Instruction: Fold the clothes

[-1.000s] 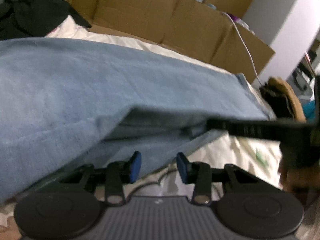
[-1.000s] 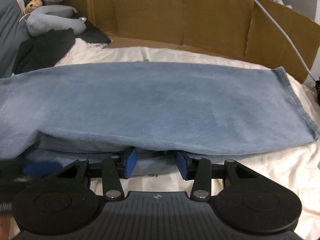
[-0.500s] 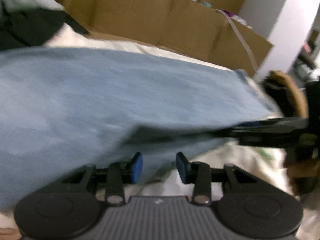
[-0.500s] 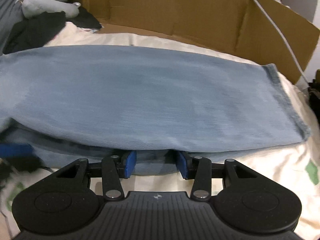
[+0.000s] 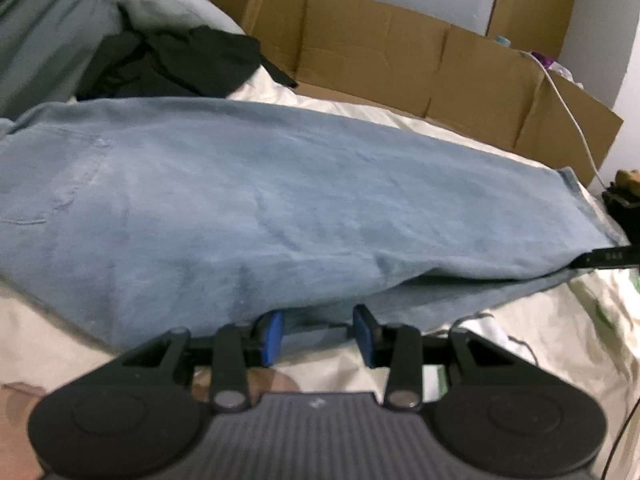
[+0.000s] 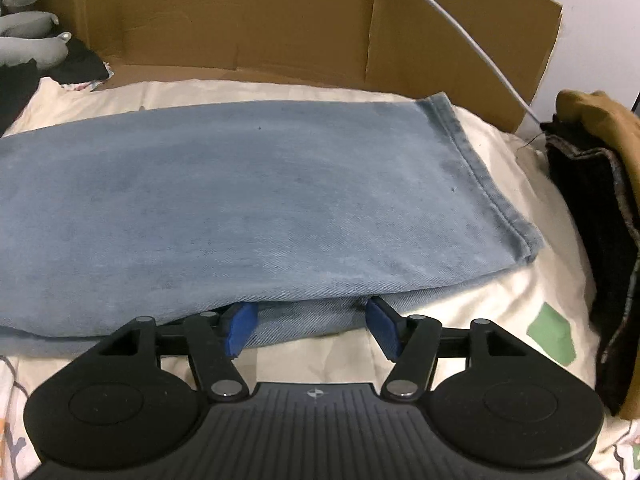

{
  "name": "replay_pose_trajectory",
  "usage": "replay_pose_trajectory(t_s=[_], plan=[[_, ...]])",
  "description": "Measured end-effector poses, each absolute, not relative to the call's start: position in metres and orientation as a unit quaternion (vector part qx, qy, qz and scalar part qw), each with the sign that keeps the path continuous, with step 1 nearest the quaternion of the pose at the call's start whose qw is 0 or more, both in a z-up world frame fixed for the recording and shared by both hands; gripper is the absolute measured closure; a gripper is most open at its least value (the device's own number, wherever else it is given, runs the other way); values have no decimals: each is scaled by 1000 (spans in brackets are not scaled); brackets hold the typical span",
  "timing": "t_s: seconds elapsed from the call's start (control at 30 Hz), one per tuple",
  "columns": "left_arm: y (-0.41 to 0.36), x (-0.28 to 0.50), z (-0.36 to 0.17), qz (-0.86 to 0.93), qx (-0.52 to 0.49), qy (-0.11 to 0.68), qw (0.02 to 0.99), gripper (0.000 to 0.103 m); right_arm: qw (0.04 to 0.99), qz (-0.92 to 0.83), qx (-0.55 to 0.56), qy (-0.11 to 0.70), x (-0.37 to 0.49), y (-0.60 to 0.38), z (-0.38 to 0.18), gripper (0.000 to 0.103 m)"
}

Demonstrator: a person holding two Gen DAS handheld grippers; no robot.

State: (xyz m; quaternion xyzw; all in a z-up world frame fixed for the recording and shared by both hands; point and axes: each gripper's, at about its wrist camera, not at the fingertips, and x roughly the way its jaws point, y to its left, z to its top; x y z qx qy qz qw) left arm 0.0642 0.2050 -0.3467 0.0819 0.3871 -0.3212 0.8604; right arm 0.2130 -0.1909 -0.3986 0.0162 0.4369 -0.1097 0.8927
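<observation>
The jeans (image 6: 248,208) lie folded lengthwise on the cream sheet (image 6: 516,280), straight ahead of both claws, hem end to the right. The right claw (image 6: 310,326) sits at the near fold edge, its 2 blue pads tucked just under the top layer; its jaws are opening and the pads press on no cloth. The left claw (image 5: 318,332) stands apart too, pads at the near edge with nothing gripped. Beyond the jeans stands cardboard (image 6: 256,20); right of the right claw, a clothes stack (image 6: 592,216).
</observation>
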Motion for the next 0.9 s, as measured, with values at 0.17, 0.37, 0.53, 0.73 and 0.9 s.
replay_pose_trajectory(t_s=[0.17,0.37,0.53,0.73,0.9], plan=[[218,62,-339,-292,87,366,879,62,894,-85,29,440,207,-171,-399,37],[238,59,-329,-251,90,342,901,62,894,-43,39,444,202,-127,-399,36],[249,57,-327,-248,96,347,899,62,894,8,33,447,199,-81,-402,36],[257,47,-339,-239,103,367,893,50,890,47,47,451,201,-37,-402,36],[263,52,-349,-230,89,378,893,50,886,71,44,457,205,-10,-401,36]])
